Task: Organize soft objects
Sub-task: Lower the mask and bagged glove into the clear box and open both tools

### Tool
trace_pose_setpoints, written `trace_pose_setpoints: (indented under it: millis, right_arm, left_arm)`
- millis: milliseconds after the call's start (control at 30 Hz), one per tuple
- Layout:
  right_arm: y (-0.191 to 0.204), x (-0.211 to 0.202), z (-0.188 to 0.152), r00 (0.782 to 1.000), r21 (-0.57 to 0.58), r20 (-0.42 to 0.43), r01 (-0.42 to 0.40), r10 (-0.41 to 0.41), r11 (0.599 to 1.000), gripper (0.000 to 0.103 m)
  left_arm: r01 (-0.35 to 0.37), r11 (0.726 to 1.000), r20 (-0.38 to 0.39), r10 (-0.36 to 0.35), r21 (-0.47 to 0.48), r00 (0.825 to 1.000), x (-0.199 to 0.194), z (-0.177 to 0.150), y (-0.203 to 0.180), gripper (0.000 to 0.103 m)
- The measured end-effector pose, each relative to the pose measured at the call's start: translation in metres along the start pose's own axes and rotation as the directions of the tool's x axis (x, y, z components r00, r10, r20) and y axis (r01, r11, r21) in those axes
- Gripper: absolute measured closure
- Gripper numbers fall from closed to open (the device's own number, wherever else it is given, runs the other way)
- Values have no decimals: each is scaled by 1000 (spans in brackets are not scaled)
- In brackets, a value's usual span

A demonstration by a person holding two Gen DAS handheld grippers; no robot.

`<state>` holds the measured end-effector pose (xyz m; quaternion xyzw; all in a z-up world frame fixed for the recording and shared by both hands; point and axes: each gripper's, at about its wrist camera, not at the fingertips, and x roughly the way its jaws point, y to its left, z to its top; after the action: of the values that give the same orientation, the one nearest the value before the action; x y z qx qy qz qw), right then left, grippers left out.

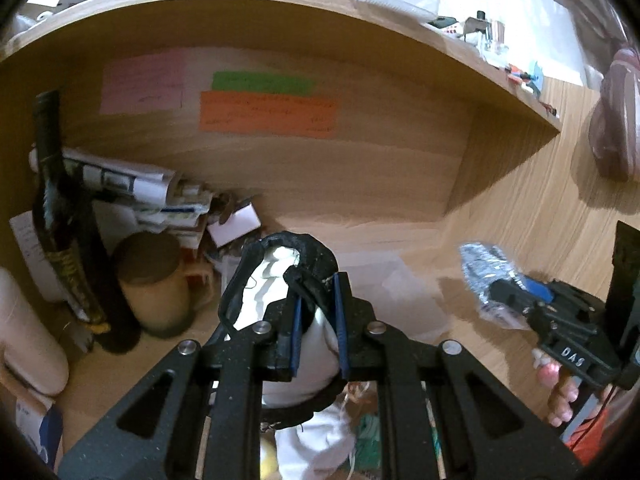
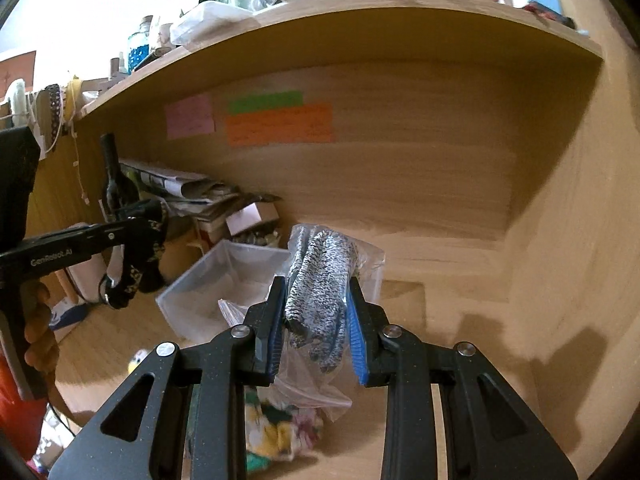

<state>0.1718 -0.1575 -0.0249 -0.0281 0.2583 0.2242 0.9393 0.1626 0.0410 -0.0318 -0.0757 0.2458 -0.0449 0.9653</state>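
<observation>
Wooden surface [image 2: 460,320] under a low shelf [image 2: 320,16], cluttered at the back-left with papers and a dark bottle [image 2: 114,176] — this is where two hand-held claws carry soft goods toward a clear plastic bin [image 2: 208,292].

The bin sits open-topped on the surface, ahead and slightly left of the right claw [image 2: 316,320], and ahead-right of the left claw [image 1: 316,316]. From the pictures the bin looks empty, though its clear walls make that hard to confirm.

The right claw is pinching a clear bag holding a speckled grey-and-white knit item [image 2: 320,284], likely gloves or socks. The bundle stands roughly upright between the blue pads [image 2: 357,344], its long axis running along the fingers and away from the camera, top end tilted toward the bin. The bag's loose lower end hangs below the claw.

The left claw is pressed onto a white cloth item trimmed in black [image 1: 280,280], raised above the surface; it appears at the left of the right-wrist view, beside the bin's left wall.

Both bundles hang near the bin, the right one seemingly closer to its right rim — a short forward-and-left carry would probably put it over the opening. More soft pieces, a yellow-and-green patterned cloth [image 2: 276,428] among them, lie on the surface below the claws, not yet sorted.
</observation>
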Motion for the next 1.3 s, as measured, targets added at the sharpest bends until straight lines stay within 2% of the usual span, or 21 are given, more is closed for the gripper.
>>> trace_pose_setpoints:
  millis: [200, 433, 567, 800, 1067, 1200, 1300]
  right_arm:
    - [1, 28, 9, 998, 6, -56, -19, 19, 1000, 78]
    - [3, 73, 13, 989, -3, -146, -21, 20, 1000, 78]
    - [3, 99, 8, 976, -14, -216, -20, 17, 1000, 78]
    - [3, 137, -9, 941, -33, -338, -5, -7, 999, 78]
    - [1, 154, -18, 919, -56, -392, 15, -36, 998, 75]
    - [1, 152, -19, 918, -61, -394, 19, -42, 998, 74]
    - [2, 150, -17, 922, -57, -384, 19, -39, 998, 66]
  left_arm:
    - [10, 1000, -27, -10, 4, 1000, 34, 12, 0, 89]
    - [-9, 1000, -128, 11, 22, 992, 85, 12, 0, 89]
    - [-21, 999, -199, 26, 29, 980, 114, 5, 2, 89]
    - [-33, 998, -313, 50, 60, 948, 151, -12, 1, 89]
    - [-20, 998, -405, 40, 52, 914, 172, -24, 0, 87]
    - [-10, 997, -400, 40, 78, 916, 172, -24, -5, 82]
    - [-5, 997, -384, 34, 77, 923, 160, -22, -9, 77]
